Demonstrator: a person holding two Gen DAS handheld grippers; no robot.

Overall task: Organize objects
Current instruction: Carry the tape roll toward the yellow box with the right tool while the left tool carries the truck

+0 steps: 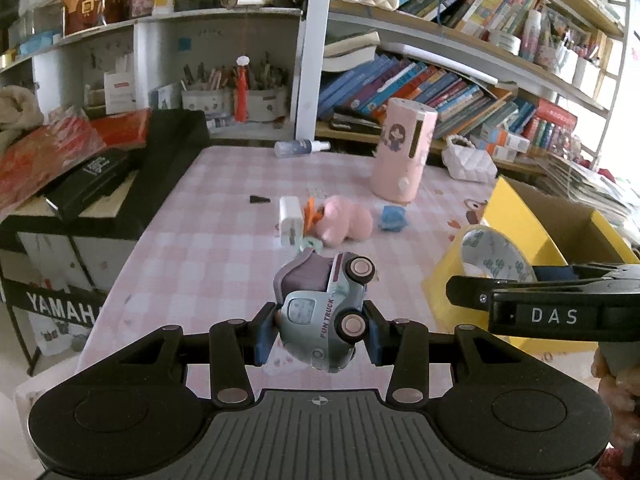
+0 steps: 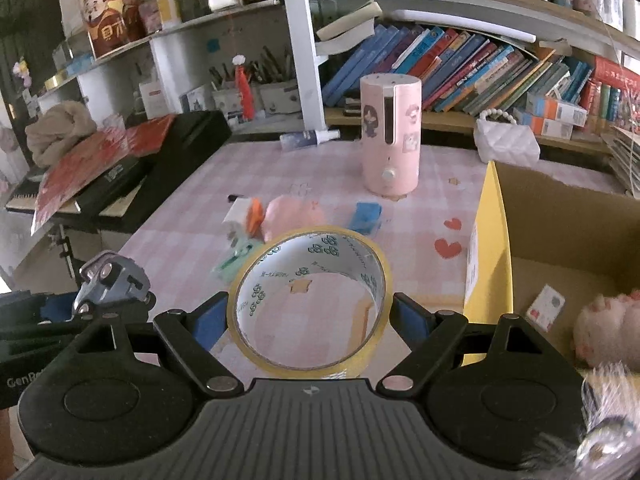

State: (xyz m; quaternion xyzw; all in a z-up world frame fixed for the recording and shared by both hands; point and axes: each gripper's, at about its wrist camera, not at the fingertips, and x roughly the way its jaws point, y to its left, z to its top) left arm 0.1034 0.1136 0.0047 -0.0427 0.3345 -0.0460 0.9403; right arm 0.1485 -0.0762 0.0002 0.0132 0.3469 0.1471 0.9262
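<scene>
Left gripper (image 1: 320,330) clamped on toy truck (image 1: 326,312) above the pink checked tablecloth (image 1: 224,216), right gripper (image 2: 308,316) clamped across yellow tape roll (image 2: 308,300) beside open cardboard box (image 2: 560,232).

A table (image 1: 168,240) under a pink checked cloth with small heart and cartoon prints carries the things. On it a tall pink cylinder (image 2: 391,136) stands upright toward the far side; a spray bottle (image 2: 309,138) lies flat at the far edge. Mid-table sit a white charger (image 1: 289,220), a pink plush (image 1: 344,222) touching it, a blue block (image 2: 367,216) just beside the plush, and a small black wedge (image 1: 259,199). An open cardboard box (image 2: 496,240) stands at the right edge
</scene>
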